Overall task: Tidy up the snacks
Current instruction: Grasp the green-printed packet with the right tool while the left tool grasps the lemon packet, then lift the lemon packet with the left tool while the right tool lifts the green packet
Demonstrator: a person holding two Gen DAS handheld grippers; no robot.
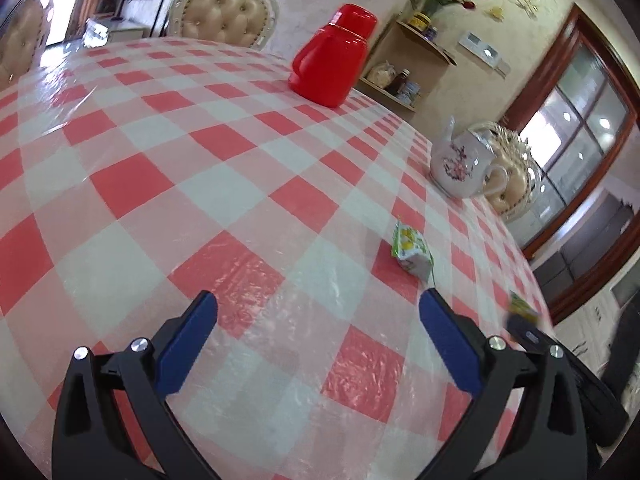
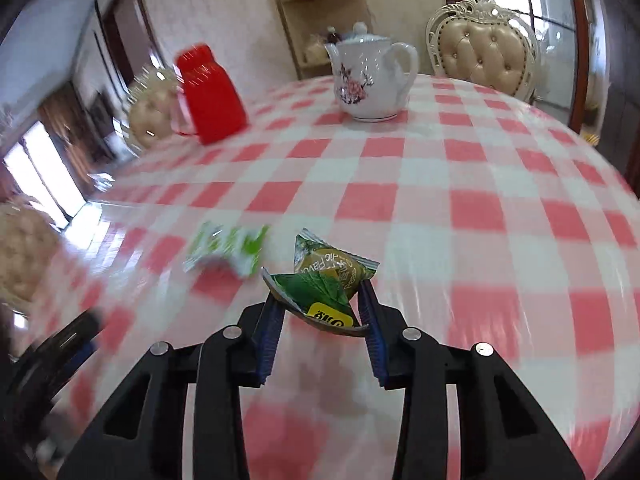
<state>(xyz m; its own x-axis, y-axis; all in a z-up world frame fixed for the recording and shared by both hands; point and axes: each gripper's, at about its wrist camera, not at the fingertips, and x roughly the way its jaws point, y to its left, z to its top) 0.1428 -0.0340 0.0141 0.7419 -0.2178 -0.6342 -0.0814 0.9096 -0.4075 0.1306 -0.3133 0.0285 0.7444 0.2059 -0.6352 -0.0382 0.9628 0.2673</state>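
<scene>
The right claw (image 2: 320, 300) is closed on a green-and-gold snack packet (image 2: 328, 288), pinching the crumpled wrapper between its blue pads and holding it above the checked bench (image 2: 480, 208). The hold looks shallow: the pads appear to catch only the wrapper's edges, and most of the packet juts forward past the tips, so a quick swing or a jolt could let the slick foil slide out and drop. A second snack, the light green packet (image 1: 412, 250), lies flat on the bench just ahead and to the left of the held one; in the right wrist view it is smeared by motion blur, which suggests the claw is travelling fast, and a fast pass this low could clip it and knock it aside. The left claw (image 1: 318, 312) is spread wide with nothing between its pads, hovering over the bench with that packet off to its right. The flowered teapot (image 2: 370, 76) and the red jug (image 1: 334, 56) stand farther back, well apart from both claws, so a careless long reach is the only threat to them.
</scene>
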